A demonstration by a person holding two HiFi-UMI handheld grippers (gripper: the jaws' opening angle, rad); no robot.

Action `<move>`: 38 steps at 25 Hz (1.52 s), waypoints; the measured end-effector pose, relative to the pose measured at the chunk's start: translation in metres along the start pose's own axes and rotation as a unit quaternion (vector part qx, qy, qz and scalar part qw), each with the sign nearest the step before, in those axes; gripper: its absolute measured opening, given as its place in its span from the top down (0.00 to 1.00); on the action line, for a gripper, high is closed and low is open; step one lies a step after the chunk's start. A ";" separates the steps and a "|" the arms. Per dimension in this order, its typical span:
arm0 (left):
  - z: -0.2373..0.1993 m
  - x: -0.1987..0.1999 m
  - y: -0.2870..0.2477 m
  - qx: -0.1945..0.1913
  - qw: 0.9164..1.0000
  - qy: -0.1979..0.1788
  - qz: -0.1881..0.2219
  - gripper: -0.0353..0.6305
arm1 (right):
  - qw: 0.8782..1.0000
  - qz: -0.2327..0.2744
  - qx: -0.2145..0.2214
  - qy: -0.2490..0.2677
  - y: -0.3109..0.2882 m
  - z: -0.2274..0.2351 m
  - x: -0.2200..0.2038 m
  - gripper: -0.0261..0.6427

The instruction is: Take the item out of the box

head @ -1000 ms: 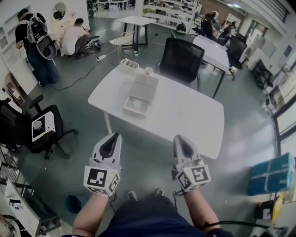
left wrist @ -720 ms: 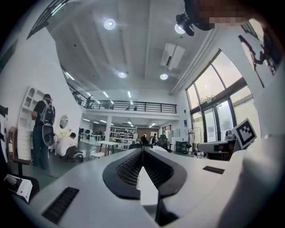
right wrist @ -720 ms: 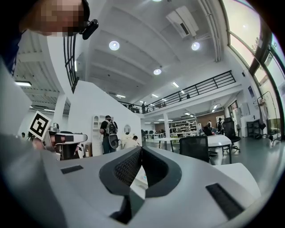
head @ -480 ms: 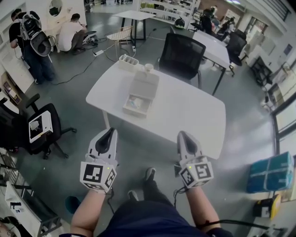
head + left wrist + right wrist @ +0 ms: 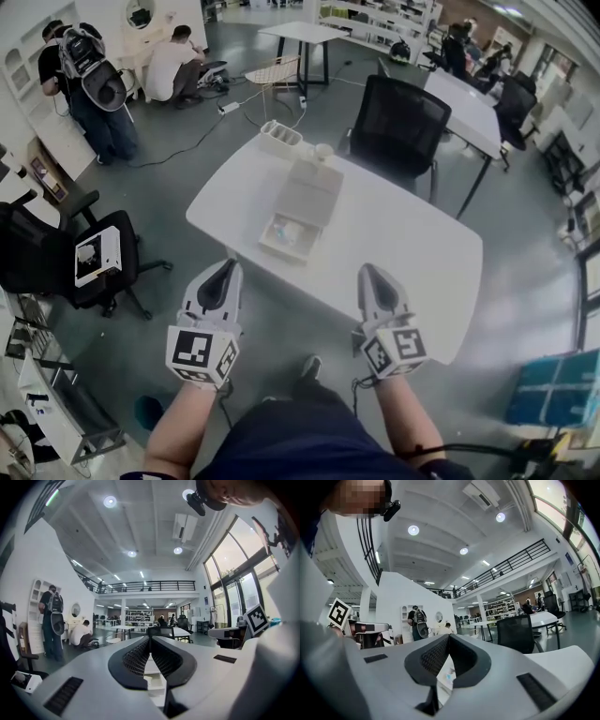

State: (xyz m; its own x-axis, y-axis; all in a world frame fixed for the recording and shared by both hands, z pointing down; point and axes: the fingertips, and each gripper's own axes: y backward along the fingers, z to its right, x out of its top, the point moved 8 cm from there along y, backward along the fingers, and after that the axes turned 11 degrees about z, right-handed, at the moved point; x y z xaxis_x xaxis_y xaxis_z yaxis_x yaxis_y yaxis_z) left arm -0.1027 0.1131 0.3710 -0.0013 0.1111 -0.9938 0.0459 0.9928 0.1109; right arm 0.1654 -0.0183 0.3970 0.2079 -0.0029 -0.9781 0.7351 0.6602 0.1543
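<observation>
**Open hall, white bench ahead**

Grey floor lies under us, and we stand just short of the white bench (image 5: pixel 403 244). On its far half sits the box (image 5: pixel 314 192), lid open. The item (image 5: pixel 284 229) lies inside it, pale with a touch of blue. We hold the left gripper (image 5: pixel 226 269) and the right gripper (image 5: pixel 369 274) low before the bench's near edge, well apart from the box, both clenched on nothing.

A white table (image 5: pixel 403 253) carries an open white box (image 5: pixel 298 214) near its middle, lid folded back flat. At its far corner sits a compartmented white tray (image 5: pixel 280 140), a small round white object (image 5: pixel 323 151) just beside it.
</observation>
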 end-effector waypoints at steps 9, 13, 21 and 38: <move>0.012 -0.014 -0.050 0.024 0.999 -0.012 -0.021 0.89 | 0.999 -0.014 0.032 -0.022 -0.044 0.043 -0.016 0.94; 0.015 -0.020 -0.061 0.030 0.999 -0.013 -0.022 0.89 | 0.999 -0.018 0.044 -0.022 -0.056 0.051 -0.021 0.94; -0.005 -0.027 -0.087 0.032 0.999 -0.011 -0.025 0.89 | 0.998 -0.034 0.042 -0.018 -0.081 0.057 -0.030 0.94; -0.090 -0.119 -0.202 -0.082 0.991 -0.015 -0.105 0.89 | 0.997 -0.050 -0.063 0.012 -0.162 0.058 -0.043 0.94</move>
State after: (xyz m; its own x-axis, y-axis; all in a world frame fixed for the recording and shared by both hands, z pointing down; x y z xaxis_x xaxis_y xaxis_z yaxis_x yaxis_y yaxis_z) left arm -0.2021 -0.0969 0.4670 0.0364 -0.0980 -0.9945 -0.1144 0.9882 -0.1016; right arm 0.0746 -0.1681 0.4222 0.1212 -0.0559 -0.9911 0.6644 0.7464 0.0391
